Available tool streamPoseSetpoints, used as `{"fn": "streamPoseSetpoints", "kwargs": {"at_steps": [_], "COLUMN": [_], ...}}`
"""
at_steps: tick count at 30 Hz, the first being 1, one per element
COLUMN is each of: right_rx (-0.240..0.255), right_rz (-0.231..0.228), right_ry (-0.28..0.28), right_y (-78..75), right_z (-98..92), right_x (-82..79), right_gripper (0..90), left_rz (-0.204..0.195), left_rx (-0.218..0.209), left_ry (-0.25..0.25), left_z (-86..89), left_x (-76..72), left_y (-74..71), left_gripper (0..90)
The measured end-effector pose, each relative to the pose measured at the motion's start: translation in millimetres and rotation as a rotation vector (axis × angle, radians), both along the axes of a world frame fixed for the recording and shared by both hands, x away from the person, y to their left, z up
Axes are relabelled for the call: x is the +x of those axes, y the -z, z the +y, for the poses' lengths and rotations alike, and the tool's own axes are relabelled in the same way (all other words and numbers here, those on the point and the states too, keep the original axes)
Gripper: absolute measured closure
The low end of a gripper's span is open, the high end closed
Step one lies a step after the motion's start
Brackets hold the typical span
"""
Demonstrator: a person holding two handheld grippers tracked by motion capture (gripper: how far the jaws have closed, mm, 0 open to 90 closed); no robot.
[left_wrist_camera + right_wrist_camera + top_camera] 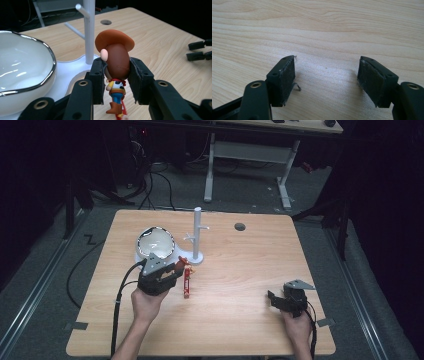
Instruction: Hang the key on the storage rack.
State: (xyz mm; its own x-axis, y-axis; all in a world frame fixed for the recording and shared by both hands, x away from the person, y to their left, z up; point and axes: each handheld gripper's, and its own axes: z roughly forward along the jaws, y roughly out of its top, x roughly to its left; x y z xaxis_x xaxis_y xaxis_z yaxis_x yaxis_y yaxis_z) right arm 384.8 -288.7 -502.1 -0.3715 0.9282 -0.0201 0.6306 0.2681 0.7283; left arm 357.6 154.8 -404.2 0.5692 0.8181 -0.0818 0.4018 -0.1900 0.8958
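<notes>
On the bench (240, 270): bowl (155, 241) at left on a base, stand (196, 236) just right of it. In front, figurine (183, 266) between fingers (98, 75) of left gripper (172, 270), stick (187, 282) below. Well apart at right, near front edge, right gripper (274, 299).
</notes>
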Motion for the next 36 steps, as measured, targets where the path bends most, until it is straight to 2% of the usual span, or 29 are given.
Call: {"fn": "streamPoseSetpoints", "kwargs": {"at_steps": [10,21,36], "right_rx": [0.0,0.0,0.002], "right_rz": [0.0,0.0,0.0], "right_ry": [0.0,0.0,0.0], "right_y": [0.0,0.0,0.0], "right_z": [0.0,0.0,0.0], "right_x": [0.0,0.0,0.0], "right_gripper": [30.9,30.9,30.8], "left_rz": [-0.02,-0.038,-0.057], "left_rx": [-0.026,-0.04,-0.025], "left_ry": [0.008,0.0,-0.029], "left_z": [1.8,5.9,7.6], "left_x": [1.1,9.3,27.8], "left_y": [-14.7,-33.0,-50.6], "left_gripper": [66.3,66.3,66.4]}}
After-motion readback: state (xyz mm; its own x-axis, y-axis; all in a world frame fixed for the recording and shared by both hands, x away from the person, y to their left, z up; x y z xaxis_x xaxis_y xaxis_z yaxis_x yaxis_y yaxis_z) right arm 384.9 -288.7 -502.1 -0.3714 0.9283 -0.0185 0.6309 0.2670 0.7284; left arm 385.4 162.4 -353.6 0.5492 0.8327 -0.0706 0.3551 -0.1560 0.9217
